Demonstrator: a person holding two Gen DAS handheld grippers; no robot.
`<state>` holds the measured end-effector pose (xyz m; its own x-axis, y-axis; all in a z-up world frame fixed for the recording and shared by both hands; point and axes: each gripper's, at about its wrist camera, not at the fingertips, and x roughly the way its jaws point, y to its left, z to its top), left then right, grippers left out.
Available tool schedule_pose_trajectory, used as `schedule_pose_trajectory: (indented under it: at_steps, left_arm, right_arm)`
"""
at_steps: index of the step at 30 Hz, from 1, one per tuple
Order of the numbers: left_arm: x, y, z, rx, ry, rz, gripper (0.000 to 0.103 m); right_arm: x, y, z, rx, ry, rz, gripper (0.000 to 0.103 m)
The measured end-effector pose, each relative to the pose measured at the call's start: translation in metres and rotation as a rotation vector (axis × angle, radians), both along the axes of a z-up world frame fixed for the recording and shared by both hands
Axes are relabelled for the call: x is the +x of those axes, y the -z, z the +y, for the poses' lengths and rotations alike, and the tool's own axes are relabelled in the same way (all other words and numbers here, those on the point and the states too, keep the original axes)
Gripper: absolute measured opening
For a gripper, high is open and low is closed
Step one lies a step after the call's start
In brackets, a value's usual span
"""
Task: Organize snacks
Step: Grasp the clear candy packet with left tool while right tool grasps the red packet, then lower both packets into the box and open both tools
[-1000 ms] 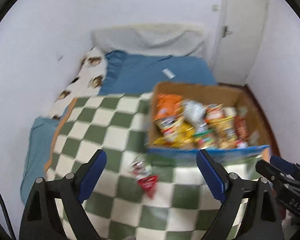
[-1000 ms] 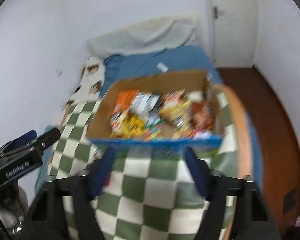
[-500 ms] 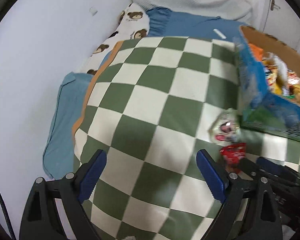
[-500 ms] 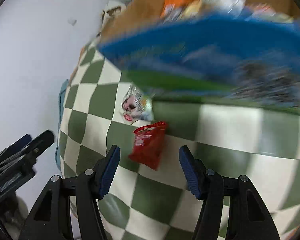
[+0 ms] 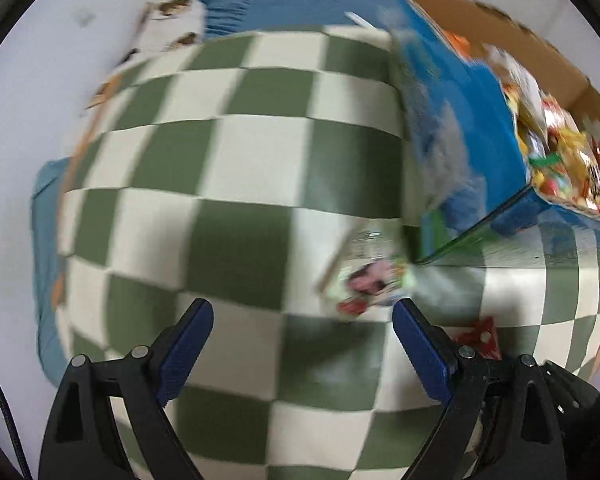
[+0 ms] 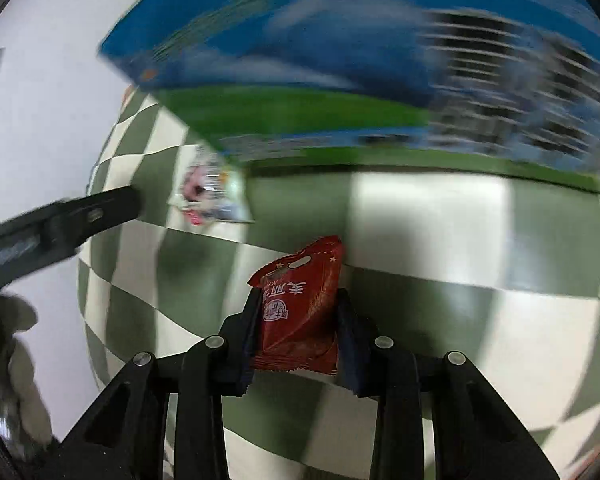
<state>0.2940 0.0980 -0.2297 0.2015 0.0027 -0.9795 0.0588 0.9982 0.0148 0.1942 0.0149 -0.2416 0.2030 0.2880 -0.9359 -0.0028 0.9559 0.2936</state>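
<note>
My right gripper (image 6: 300,312) is shut on a red snack packet (image 6: 300,308), low over the green-and-white checkered blanket (image 6: 420,232). The packet also shows in the left wrist view (image 5: 480,338). A pale snack packet with a pink print (image 6: 208,196) lies on the blanket by the box corner; in the left wrist view it (image 5: 368,276) lies just ahead of my open, empty left gripper (image 5: 300,332). A blue cardboard box (image 5: 460,120) holding several snack bags (image 5: 556,160) stands to the right; its blue and green wall (image 6: 340,72) fills the top of the right wrist view.
The blanket (image 5: 220,160) covers a bed with a blue sheet (image 5: 300,4) and a bear-print pillow (image 5: 168,24) by the white wall. The left gripper's finger (image 6: 60,224) reaches in from the left of the right wrist view.
My right gripper has moved down onto the red packet and closed on it. My left gripper has moved closer to the blanket and the pale packet.
</note>
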Motion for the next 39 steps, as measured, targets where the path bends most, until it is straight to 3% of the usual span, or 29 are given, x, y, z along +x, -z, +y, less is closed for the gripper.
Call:
schedule_pose_trajectory:
  at_steps: [4, 6, 7, 10, 12, 19, 22, 26, 28, 34, 36, 39]
  left_arm:
    - [0.014, 0.015, -0.018, -0.029, 0.059, 0.016, 0.09]
    - [0.019, 0.022, -0.026, -0.031, 0.094, 0.027, 0.073]
    - [0.019, 0.026, -0.029, -0.037, 0.109, 0.037, 0.053]
    - [0.013, 0.029, -0.037, -0.022, 0.146, 0.029, 0.047]
    - [0.005, 0.024, -0.035, -0.025, 0.143, 0.017, 0.037]
    - [-0.054, 0.026, -0.015, -0.123, 0.102, 0.111, 0.036]
    - [-0.066, 0.015, -0.007, -0.157, 0.077, 0.097, 0.036]
    - [-0.061, 0.003, 0.003, -0.207, 0.016, 0.091, 0.036]
    - [-0.057, 0.003, 0.003, -0.196, 0.023, 0.09, 0.037]
    - [-0.038, 0.04, -0.002, -0.205, 0.034, 0.198, 0.05]
    - [-0.032, 0.042, -0.002, -0.222, 0.017, 0.191, 0.05]
    - [-0.024, 0.04, -0.005, -0.197, 0.024, 0.185, 0.041]
  right_arm:
    - [-0.012, 0.0, -0.02, -0.009, 0.055, 0.007, 0.037]
    - [-0.015, 0.001, -0.024, -0.012, 0.069, 0.009, 0.037]
    - [-0.016, 0.002, -0.024, -0.015, 0.072, 0.009, 0.037]
    - [-0.021, 0.002, -0.025, -0.019, 0.073, 0.013, 0.037]
    - [-0.016, 0.002, -0.022, -0.019, 0.071, 0.019, 0.037]
    - [-0.045, -0.012, -0.039, 0.001, 0.019, 0.069, 0.037]
    - [-0.055, -0.01, -0.04, 0.0, 0.002, 0.083, 0.037]
    - [-0.058, -0.005, -0.044, 0.015, 0.016, 0.093, 0.037]
    - [-0.058, -0.004, -0.042, 0.015, 0.016, 0.088, 0.037]
    - [-0.049, 0.0, -0.046, 0.014, 0.018, 0.1, 0.037]
    - [-0.045, 0.004, -0.045, 0.022, 0.025, 0.111, 0.037]
    - [-0.044, 0.009, -0.043, 0.018, 0.02, 0.122, 0.037]
